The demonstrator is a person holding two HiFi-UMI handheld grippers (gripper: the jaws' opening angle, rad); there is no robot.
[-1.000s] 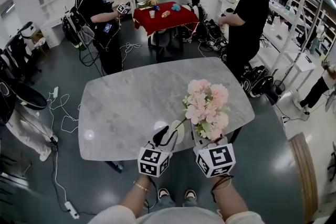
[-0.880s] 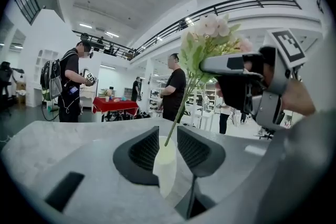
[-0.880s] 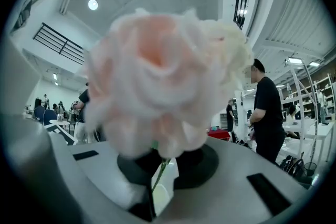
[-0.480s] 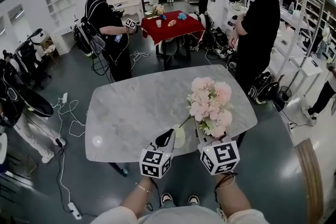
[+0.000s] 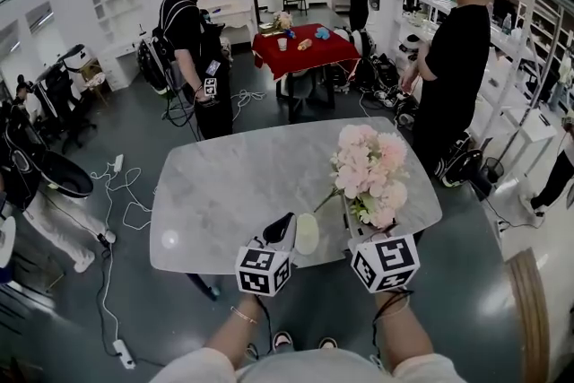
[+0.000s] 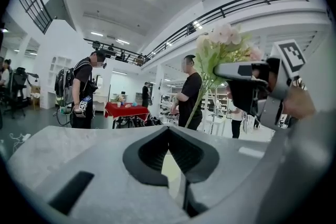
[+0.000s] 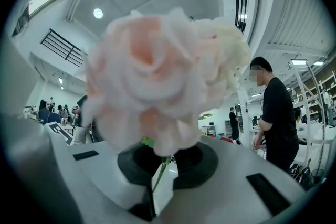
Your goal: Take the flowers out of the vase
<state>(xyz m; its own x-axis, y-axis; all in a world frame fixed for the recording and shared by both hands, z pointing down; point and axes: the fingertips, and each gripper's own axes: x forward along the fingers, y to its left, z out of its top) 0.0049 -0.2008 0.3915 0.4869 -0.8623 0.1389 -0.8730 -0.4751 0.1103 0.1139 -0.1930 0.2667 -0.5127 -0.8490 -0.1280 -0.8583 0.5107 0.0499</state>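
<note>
Your right gripper [image 7: 158, 170] clamps the flowers [image 5: 369, 173] by a green stem, blooms just ahead; your left gripper [image 6: 169, 152] (jaws together) sits beside the vase [image 5: 308, 234].

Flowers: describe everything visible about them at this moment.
The flowers are a bunch of pale pink and cream blooms, fabric-looking, with green leaves and thin stems. The right gripper is shut on a stem beneath the blooms, holding them above the table. One stem slants down-left to the mouth of the cream vase.
</note>
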